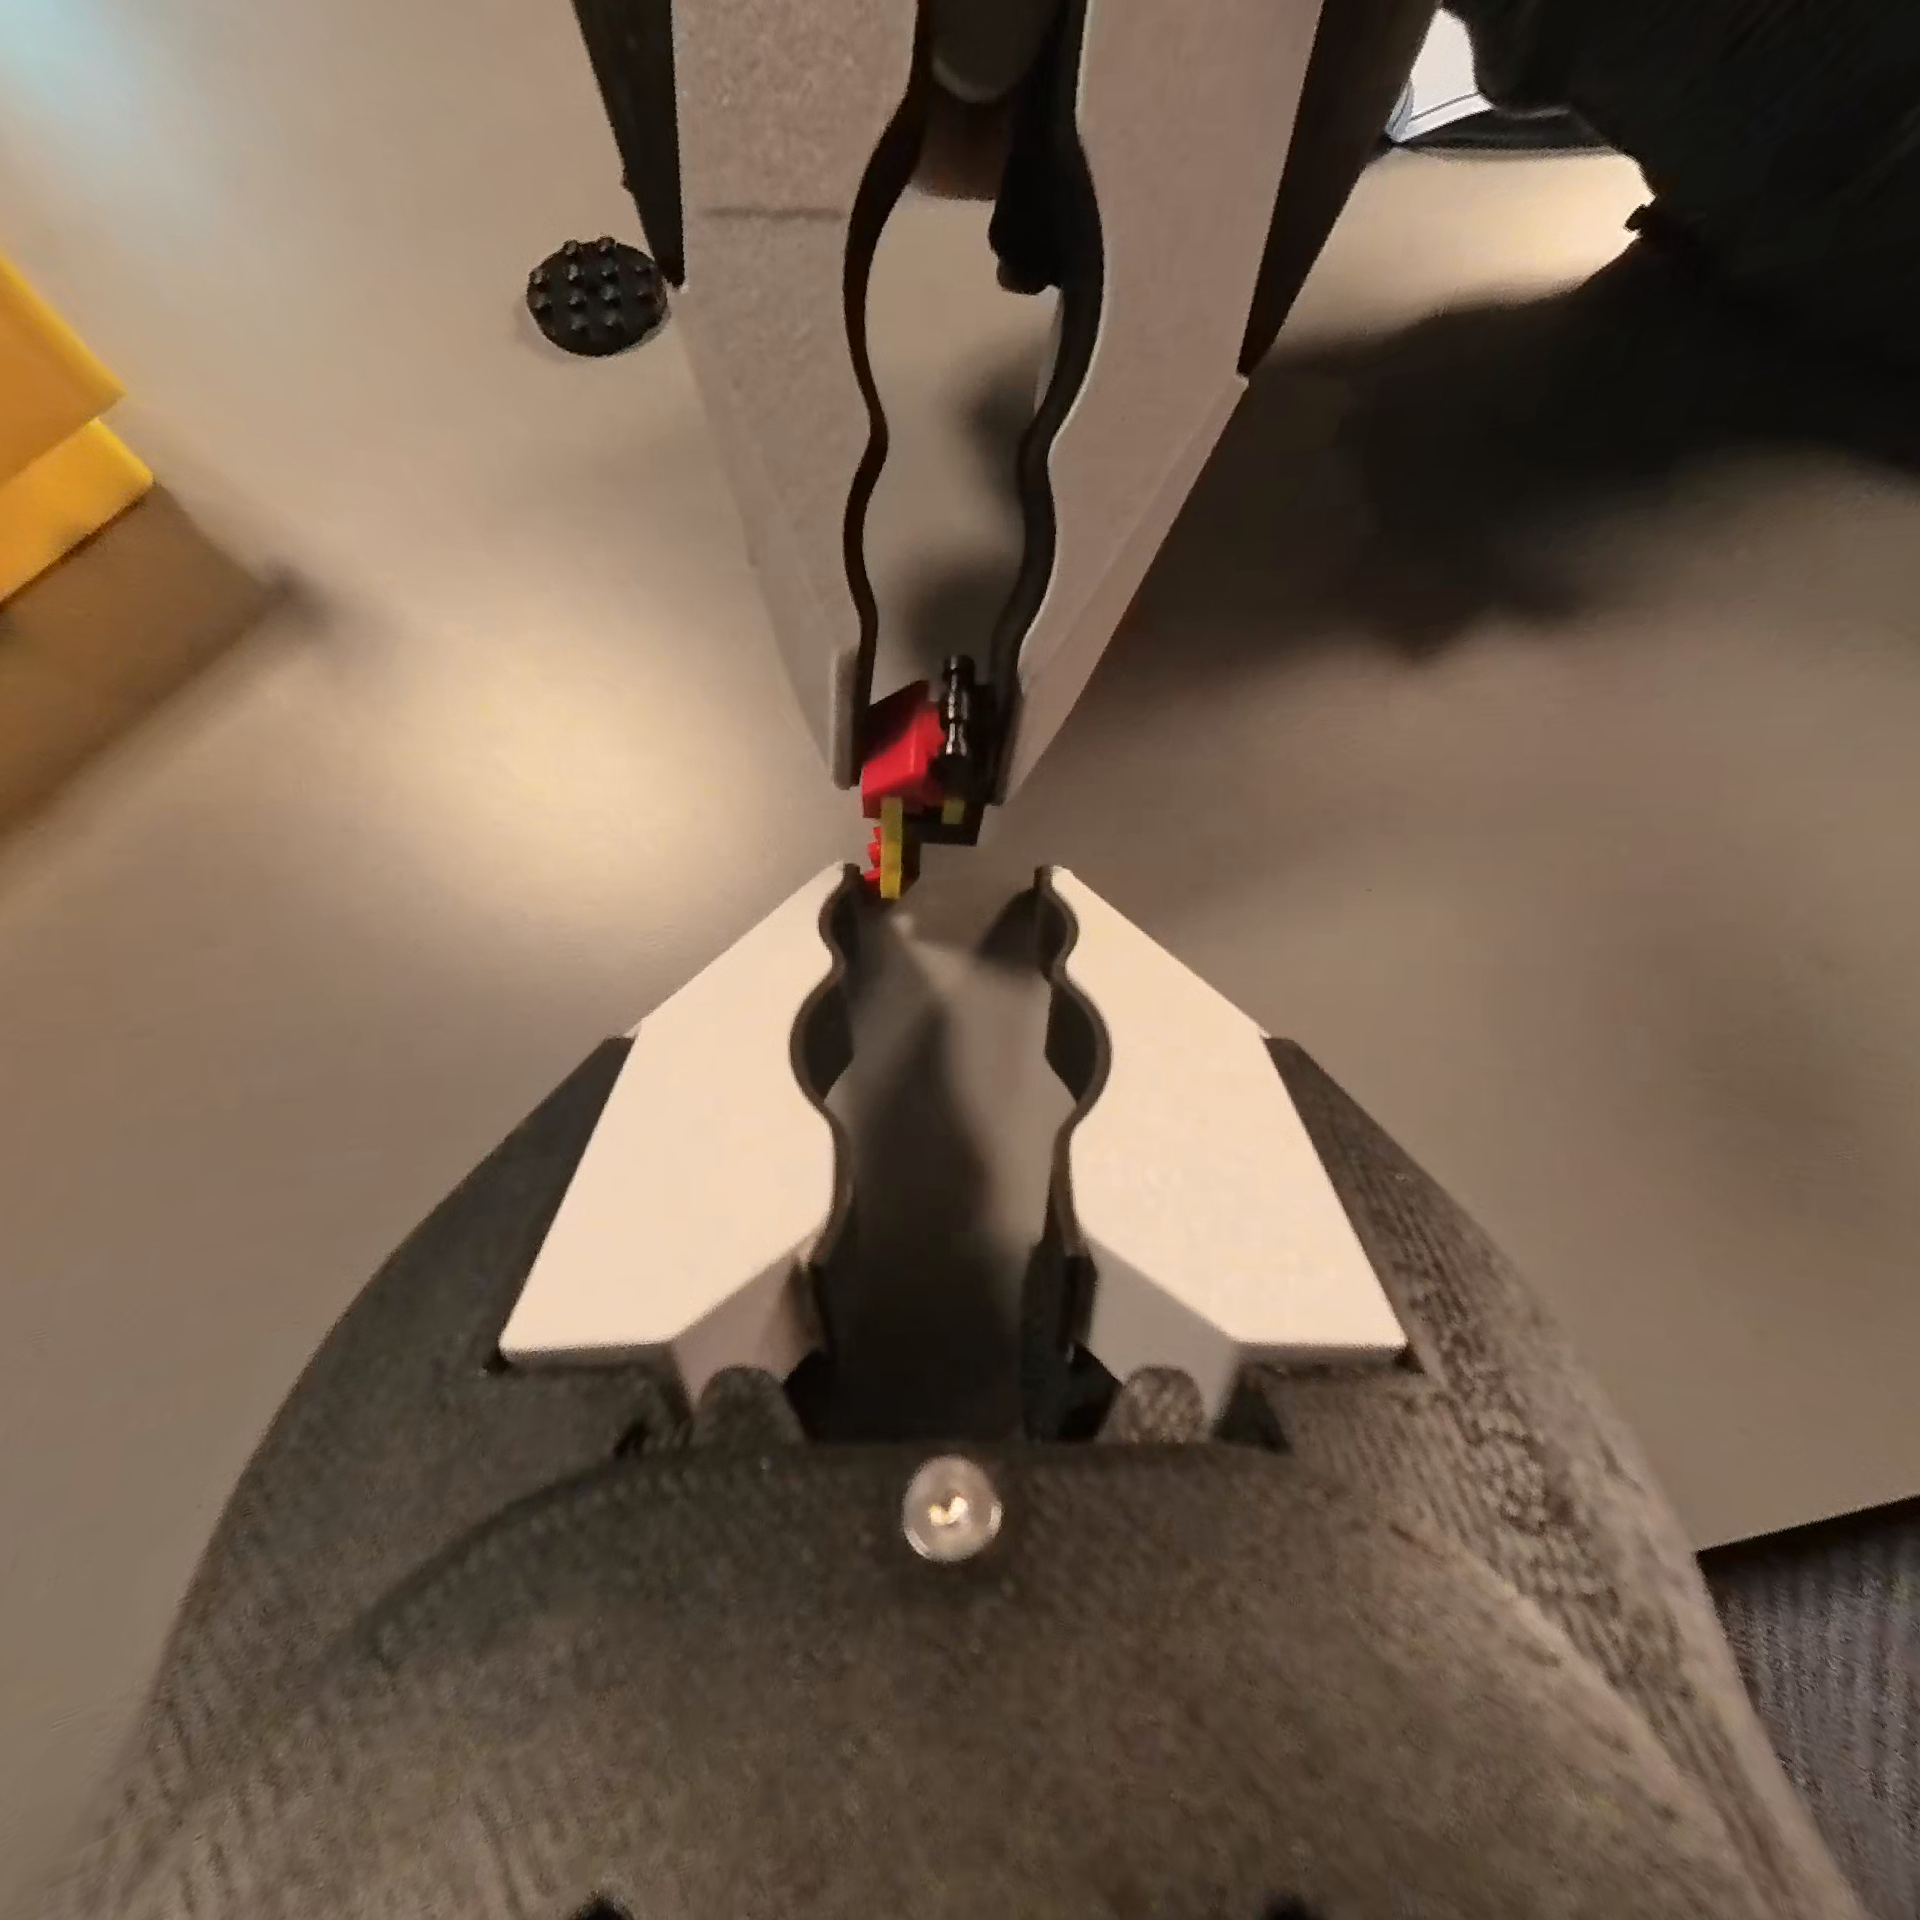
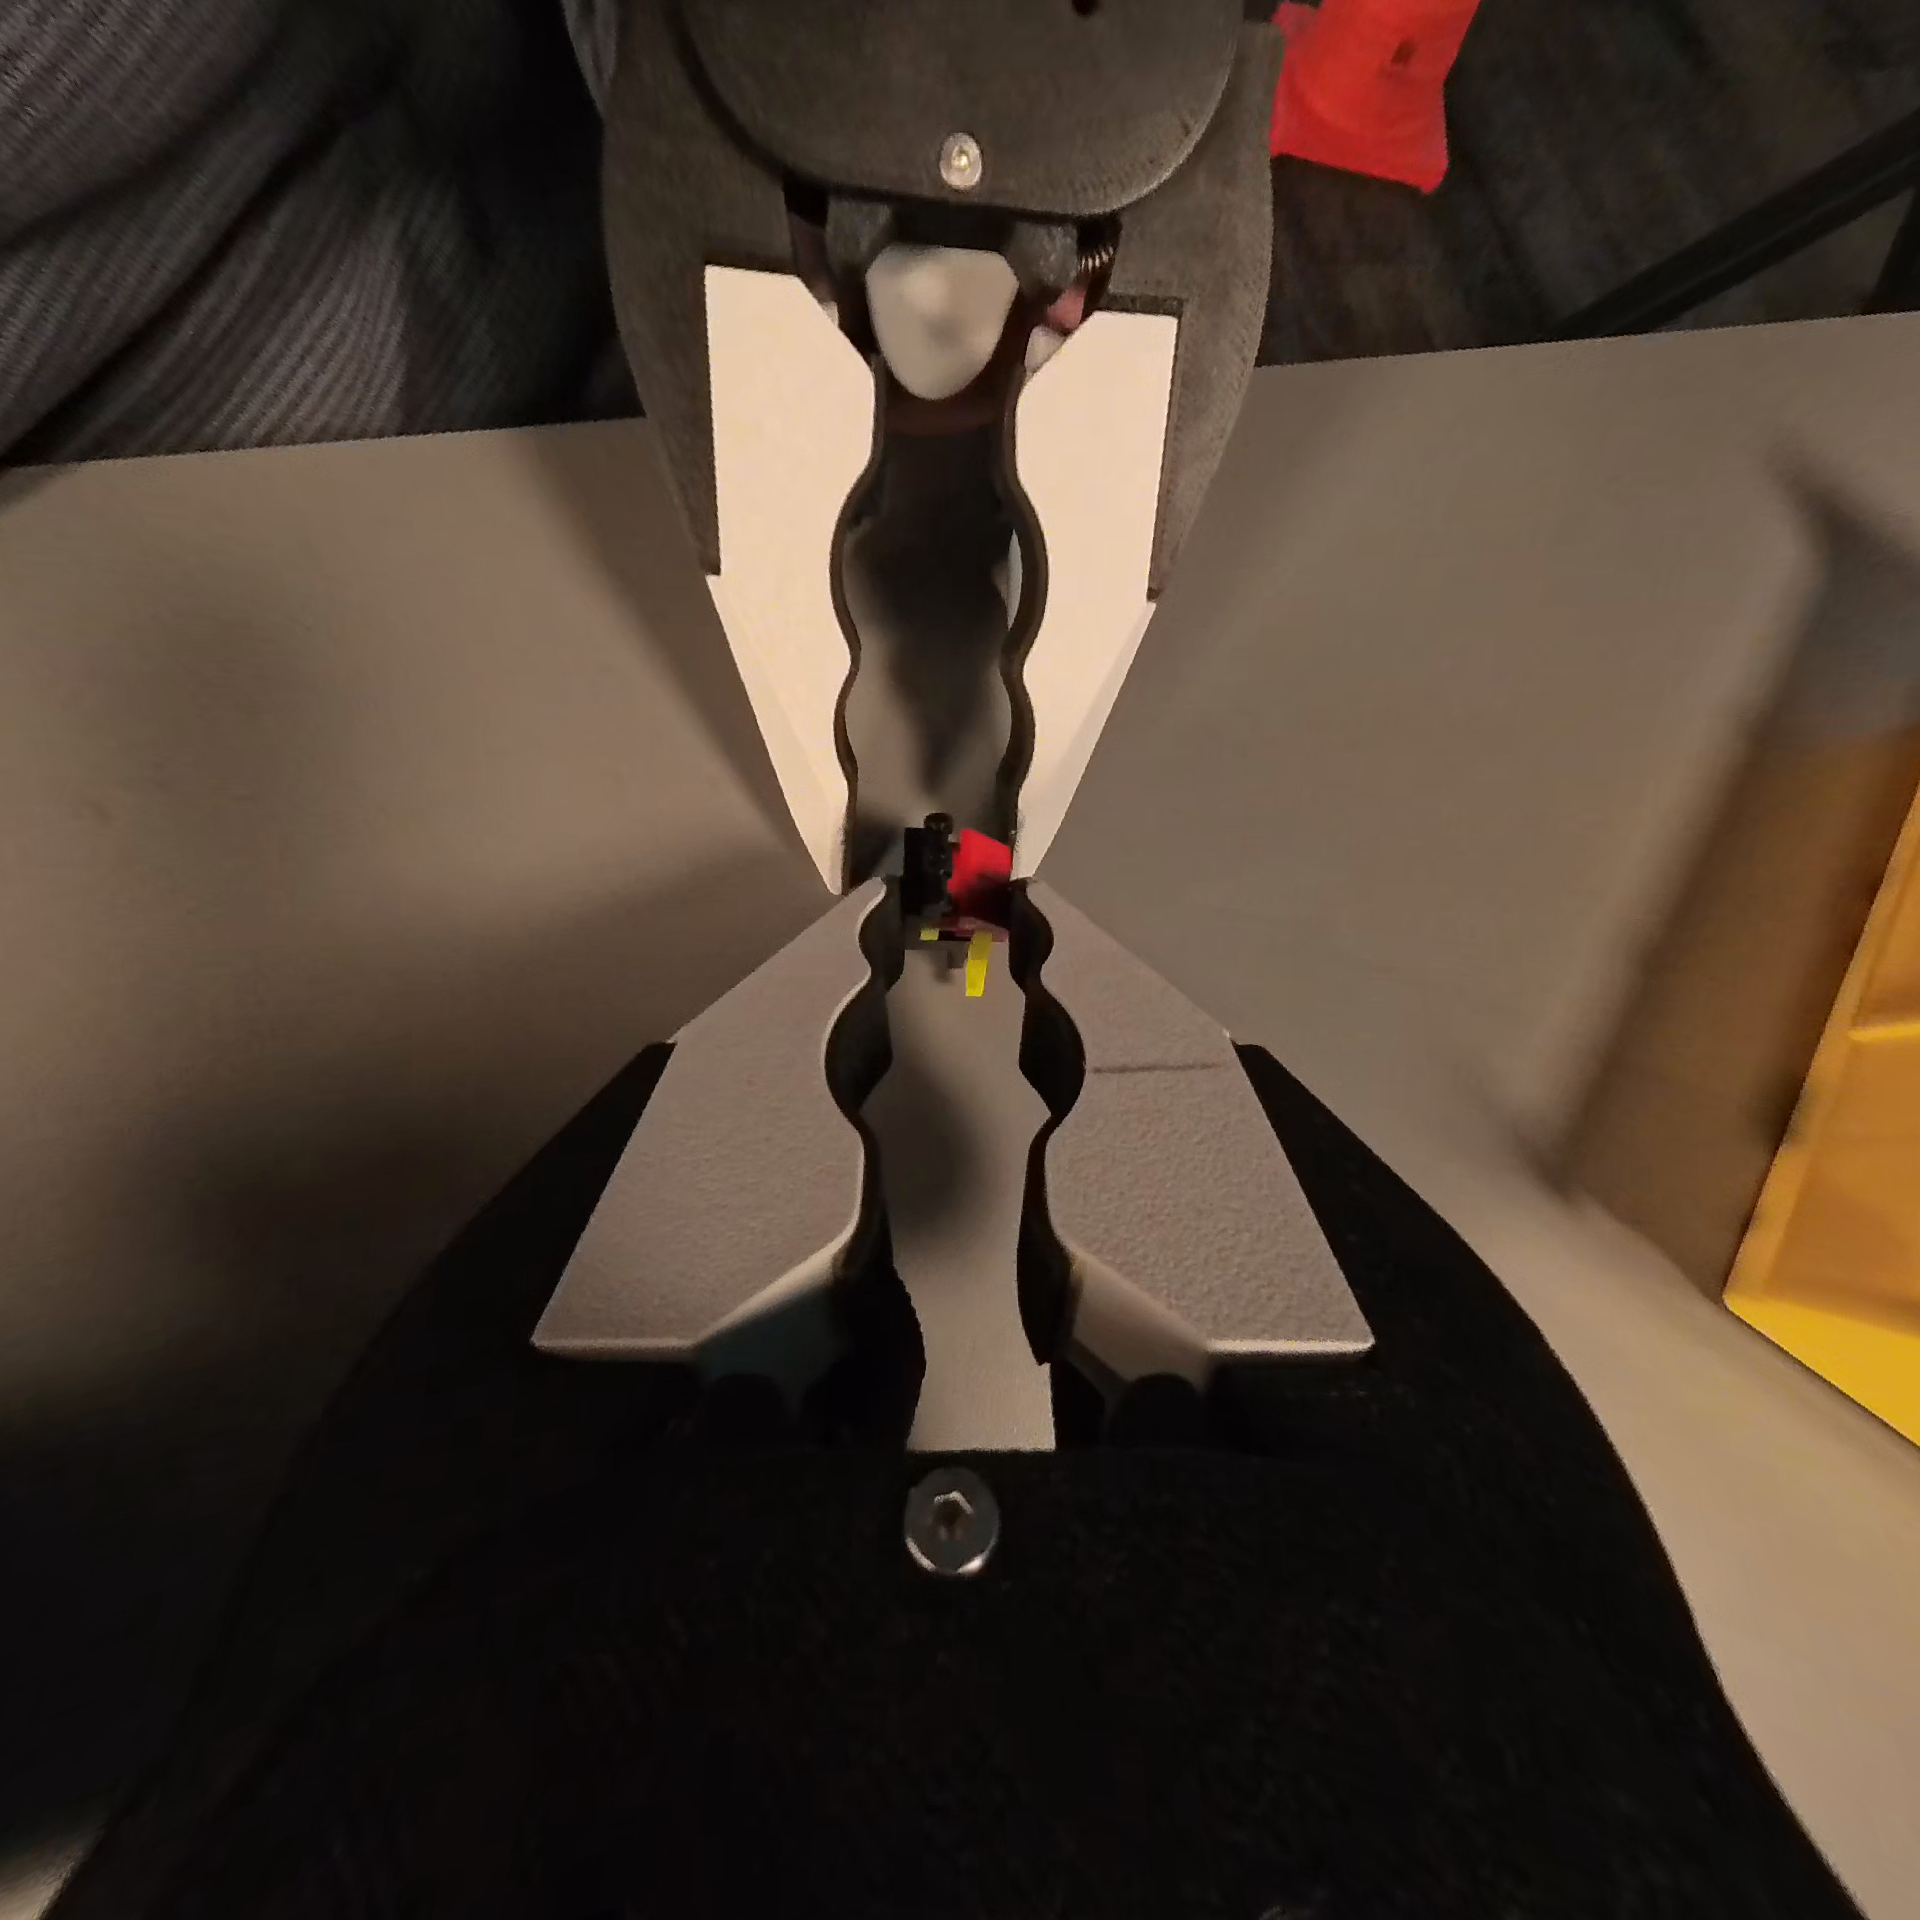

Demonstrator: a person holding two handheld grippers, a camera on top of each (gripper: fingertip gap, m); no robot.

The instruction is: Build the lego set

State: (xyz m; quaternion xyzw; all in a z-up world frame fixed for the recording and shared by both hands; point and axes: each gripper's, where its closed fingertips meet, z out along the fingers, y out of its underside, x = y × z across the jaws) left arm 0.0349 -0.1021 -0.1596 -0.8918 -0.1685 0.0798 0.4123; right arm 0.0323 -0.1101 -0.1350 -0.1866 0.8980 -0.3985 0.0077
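Note:
A small lego assembly [image 1: 920, 748] of red, black and yellow pieces hangs above the grey table [image 1: 416, 727]. My right gripper [image 1: 925, 784] reaches in from the top of the left wrist view and is shut on its red and black part. My left gripper [image 1: 945, 883] faces it tip to tip with its jaws apart. Its left fingertip [image 1: 831, 904] sits against the small red and yellow piece at the assembly's lower end. In the right wrist view the assembly [image 2: 961, 883] sits between the tips of my right gripper [image 2: 954, 906], with the left gripper [image 2: 935, 862] just beyond.
A black round studded lego plate [image 1: 595, 296] lies on the table behind the right gripper. A yellow box [image 1: 52, 416] stands at the left, and shows at the right in the right wrist view [image 2: 1849, 1143]. A red object [image 2: 1361, 94] lies past the table edge. The black round studded lego plate [image 1: 595, 296] is about equally far from each gripper, around 15 centimeters.

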